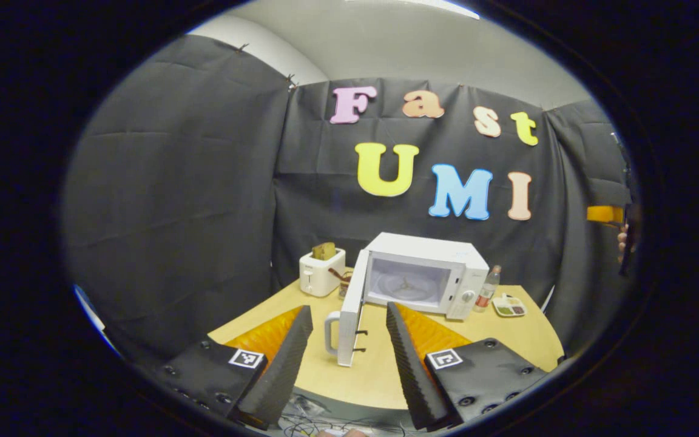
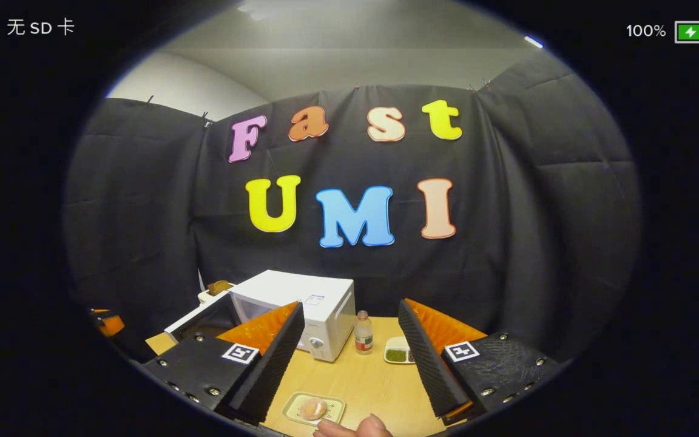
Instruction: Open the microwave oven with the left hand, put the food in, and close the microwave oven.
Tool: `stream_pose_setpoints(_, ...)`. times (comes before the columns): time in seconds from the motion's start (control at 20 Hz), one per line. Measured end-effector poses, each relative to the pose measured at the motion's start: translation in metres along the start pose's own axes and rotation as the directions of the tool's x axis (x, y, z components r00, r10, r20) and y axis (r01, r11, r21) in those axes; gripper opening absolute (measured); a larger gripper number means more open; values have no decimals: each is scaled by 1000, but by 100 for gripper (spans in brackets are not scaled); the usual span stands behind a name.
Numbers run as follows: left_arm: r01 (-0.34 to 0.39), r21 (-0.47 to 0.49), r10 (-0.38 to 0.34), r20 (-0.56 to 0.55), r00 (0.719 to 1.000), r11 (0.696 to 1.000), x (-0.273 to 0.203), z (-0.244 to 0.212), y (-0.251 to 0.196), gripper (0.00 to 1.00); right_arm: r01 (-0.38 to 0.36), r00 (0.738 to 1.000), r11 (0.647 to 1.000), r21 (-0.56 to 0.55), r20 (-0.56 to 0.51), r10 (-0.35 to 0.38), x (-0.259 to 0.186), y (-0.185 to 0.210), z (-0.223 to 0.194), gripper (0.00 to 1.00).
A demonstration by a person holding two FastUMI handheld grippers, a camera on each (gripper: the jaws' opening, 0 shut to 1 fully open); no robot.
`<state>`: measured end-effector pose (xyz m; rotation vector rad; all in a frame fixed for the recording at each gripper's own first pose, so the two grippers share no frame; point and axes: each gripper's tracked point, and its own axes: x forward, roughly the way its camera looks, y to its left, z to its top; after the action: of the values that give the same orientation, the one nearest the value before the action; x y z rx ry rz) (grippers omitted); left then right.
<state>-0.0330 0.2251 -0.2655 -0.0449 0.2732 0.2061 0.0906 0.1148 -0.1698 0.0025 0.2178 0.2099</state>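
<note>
Wooden table carried the microwave, door swung wide, cavity bare. My left gripper hung spread and free, off the handle. My right gripper gaped above the food on its tray, unlifted, likely the next pick.

Left gripper: jaws spread wide, nothing between them, fingers raised above counter, pointing forward and level. Right gripper: jaws likewise wide apart, gripping nothing, held above counter, aimed forward. Hand: bare fingertips at bottom edge of right gripper view, just below right gripper's fingers. Further hand: partly seen at far right edge of left gripper view, raised high, holding dark device; details too small to tell.
</note>
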Motion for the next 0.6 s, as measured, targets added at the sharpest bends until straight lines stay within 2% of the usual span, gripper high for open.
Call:
stream_pose_setpoints(0.05,11,1,-11,15,1000,1000,-4,9,-6,87,-10,1000,1000,-5,-27,10,3,8,-13,95)
stream_pose_setpoints(0.15,35,-1,-35,56,998,999,-9,30,-12,77,-29,996,999,-14,-83,28,16,26,-42,95)
stream_pose_setpoints(0.2,44,-3,-44,73,996,999,-10,38,-12,82,-24,991,1000,-17,-131,22,24,31,-63,95)
stream_pose_setpoints(0.35,70,33,-73,88,993,997,-7,50,-3,85,-6,967,1000,18,-254,11,39,50,-120,96)
stream_pose_setpoints(0.5,125,57,-130,101,986,990,-2,57,4,87,38,922,998,51,-386,-15,52,63,-182,96)
stream_pose_setpoints(0.6,176,35,-179,89,980,984,5,52,4,81,64,877,995,75,-479,-20,57,74,-227,96)
